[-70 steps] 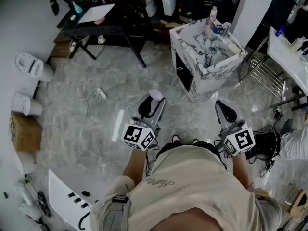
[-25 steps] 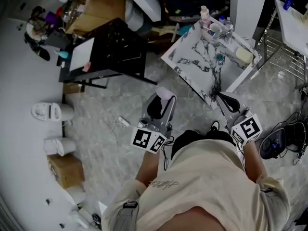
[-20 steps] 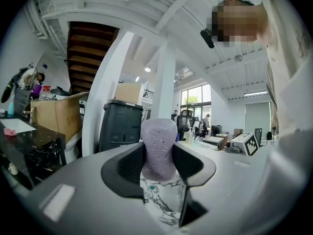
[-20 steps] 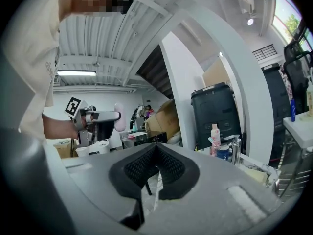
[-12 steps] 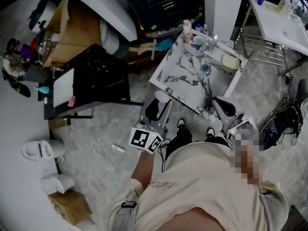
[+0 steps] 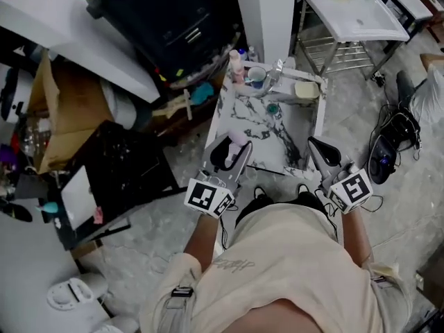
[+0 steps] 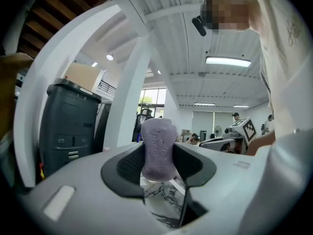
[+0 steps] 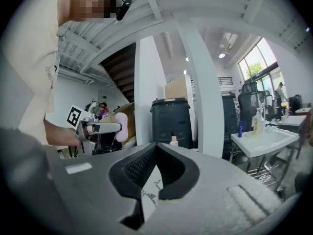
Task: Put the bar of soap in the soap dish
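A pale lilac bar of soap [image 7: 157, 148] stands upright between the dark pads of my left gripper [image 7: 157, 166], which is shut on it. In the head view that gripper [image 6: 232, 148] and the soap [image 6: 237, 139] hover over the near edge of a marble-patterned washstand [image 6: 305, 127]. A cream rectangular dish-like thing [image 6: 306, 89] lies at the washstand's back right corner. My right gripper [image 6: 316, 146] hangs over the near right edge; in its own view the right gripper [image 8: 155, 150] has its jaws closed together with nothing between them. The left gripper's soap [image 8: 121, 127] shows there at the left.
A pink bottle [image 6: 236, 64], a cup [image 6: 257, 75] and a tap [image 6: 279, 70] stand along the washstand's back. A black bin [image 6: 166, 26] and cardboard box [image 6: 59, 116] are at left. A white basin on a rack [image 6: 354, 16] and floor cables [image 6: 388, 151] are at right.
The person has walked up to the marble washstand, so both grippers now hang over its near edge. The soap stays clamped in the left gripper; the right stays closed.
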Demonstrator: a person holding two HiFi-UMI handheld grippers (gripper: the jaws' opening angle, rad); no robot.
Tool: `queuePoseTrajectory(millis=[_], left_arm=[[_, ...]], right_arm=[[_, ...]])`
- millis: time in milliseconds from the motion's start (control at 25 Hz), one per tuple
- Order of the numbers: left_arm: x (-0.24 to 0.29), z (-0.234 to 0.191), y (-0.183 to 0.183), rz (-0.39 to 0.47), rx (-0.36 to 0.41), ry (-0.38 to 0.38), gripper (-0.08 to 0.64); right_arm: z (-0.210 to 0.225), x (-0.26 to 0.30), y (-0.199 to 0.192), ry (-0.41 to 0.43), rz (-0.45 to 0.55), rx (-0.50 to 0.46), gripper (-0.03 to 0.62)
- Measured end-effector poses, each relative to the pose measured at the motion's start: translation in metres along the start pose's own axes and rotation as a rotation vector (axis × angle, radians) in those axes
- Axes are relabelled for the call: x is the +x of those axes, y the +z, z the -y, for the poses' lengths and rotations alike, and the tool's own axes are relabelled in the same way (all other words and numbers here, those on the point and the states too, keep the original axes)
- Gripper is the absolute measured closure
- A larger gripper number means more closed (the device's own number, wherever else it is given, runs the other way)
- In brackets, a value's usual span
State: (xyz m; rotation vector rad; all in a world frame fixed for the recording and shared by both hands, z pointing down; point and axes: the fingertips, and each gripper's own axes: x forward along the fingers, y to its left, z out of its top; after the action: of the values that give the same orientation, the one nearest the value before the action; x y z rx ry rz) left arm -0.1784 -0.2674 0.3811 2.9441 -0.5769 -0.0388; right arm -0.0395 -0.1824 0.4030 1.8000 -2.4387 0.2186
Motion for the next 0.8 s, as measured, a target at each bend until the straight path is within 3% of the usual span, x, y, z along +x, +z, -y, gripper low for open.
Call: queuePoseTrajectory(millis=[200, 440, 640, 800], left_arm=[[0.036, 0.002, 0.003, -0.006, 0.012, -0.164, 0.359], [0.078, 0.029, -0.014, -0.053, 0.029, -0.308, 0.359], [0.109, 0.048, -0.026, -0.070, 0.014, -0.374, 0.359], [0.137, 0.068, -0.029, -0.132, 0.022, -0.378, 0.359]], right_arm=[[0.016, -0.021, 0.000, -0.187, -0.010, 0.025, 0.591], [0.023, -0.060, -0.012, -0.335, -0.008, 0.053, 0.591], [0.032, -0.090, -0.029, -0.407, -0.011, 0.090, 0.591], [0.052, -0.106, -0.035, -0.414, 0.033, 0.115, 0.591]])
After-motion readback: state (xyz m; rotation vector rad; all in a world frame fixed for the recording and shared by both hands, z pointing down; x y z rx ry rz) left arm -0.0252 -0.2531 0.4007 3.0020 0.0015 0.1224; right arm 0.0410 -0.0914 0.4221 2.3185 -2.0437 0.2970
